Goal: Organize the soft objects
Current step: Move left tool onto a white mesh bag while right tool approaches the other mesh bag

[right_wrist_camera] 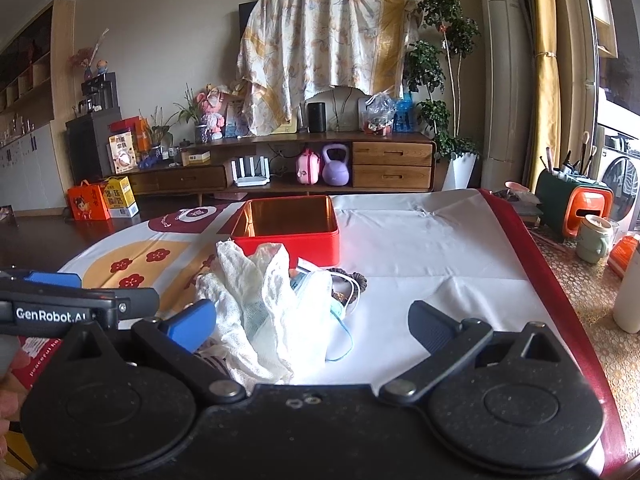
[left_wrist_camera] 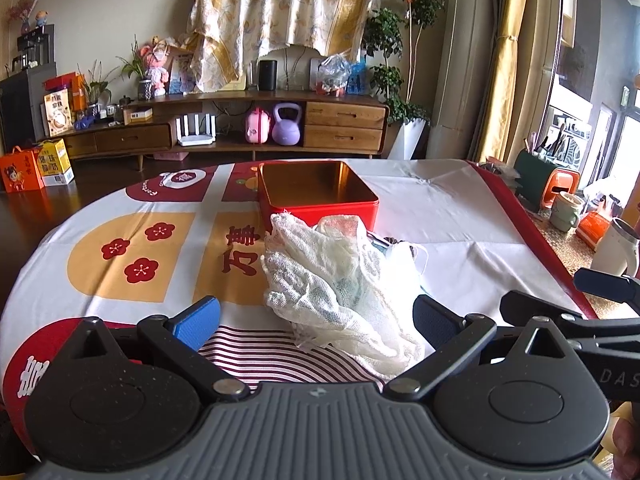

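Both grippers, left (left_wrist_camera: 316, 320) and right (right_wrist_camera: 312, 326), released, jaws spread; gauze (left_wrist_camera: 332, 280) heaped just before red tin (left_wrist_camera: 320, 192)

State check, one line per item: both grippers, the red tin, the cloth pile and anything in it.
Left gripper: jaws open, straddling the near end of the cloth, holding nothing.
Right gripper: jaws open, empty.
Red tin: lid off, empty, upright on the table.
White gauze cloth: crumpled in a heap in front of the tin, not in it.
Blue face mask: partly buried under the cloth, ear loop trailing out.
Bead bracelet: on the table, beside the pile.
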Action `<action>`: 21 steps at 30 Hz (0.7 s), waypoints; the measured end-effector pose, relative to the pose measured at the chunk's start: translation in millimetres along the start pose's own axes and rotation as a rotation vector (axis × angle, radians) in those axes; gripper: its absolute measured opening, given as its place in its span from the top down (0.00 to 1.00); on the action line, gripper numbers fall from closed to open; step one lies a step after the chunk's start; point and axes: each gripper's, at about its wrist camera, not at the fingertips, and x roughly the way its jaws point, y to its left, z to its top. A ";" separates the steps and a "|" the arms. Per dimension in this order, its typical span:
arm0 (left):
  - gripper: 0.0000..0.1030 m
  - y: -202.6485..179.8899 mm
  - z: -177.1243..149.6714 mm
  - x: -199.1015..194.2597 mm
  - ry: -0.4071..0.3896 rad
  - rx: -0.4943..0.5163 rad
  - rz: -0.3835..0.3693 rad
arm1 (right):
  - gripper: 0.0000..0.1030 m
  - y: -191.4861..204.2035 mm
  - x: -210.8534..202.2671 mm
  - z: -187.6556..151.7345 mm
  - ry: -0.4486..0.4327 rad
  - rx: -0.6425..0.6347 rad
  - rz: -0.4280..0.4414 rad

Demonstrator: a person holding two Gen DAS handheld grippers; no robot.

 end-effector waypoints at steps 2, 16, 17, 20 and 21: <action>0.00 2.0 0.4 8.9 0.015 -0.003 0.004 | 0.02 -2.8 7.3 -1.3 0.010 -0.012 0.007; 0.00 5.0 7.3 99.4 0.132 0.021 0.025 | 0.15 -27.5 87.5 -4.2 0.155 -0.162 0.076; 0.00 3.8 6.6 105.8 0.143 0.029 0.028 | 0.16 -31.8 92.8 -1.9 0.161 -0.163 0.074; 0.00 0.2 7.0 120.9 0.158 0.034 0.020 | 0.18 -42.5 109.7 5.9 0.176 -0.148 0.067; 0.00 -2.0 6.8 124.4 0.161 0.038 0.008 | 0.20 -45.2 114.7 8.6 0.179 -0.144 0.061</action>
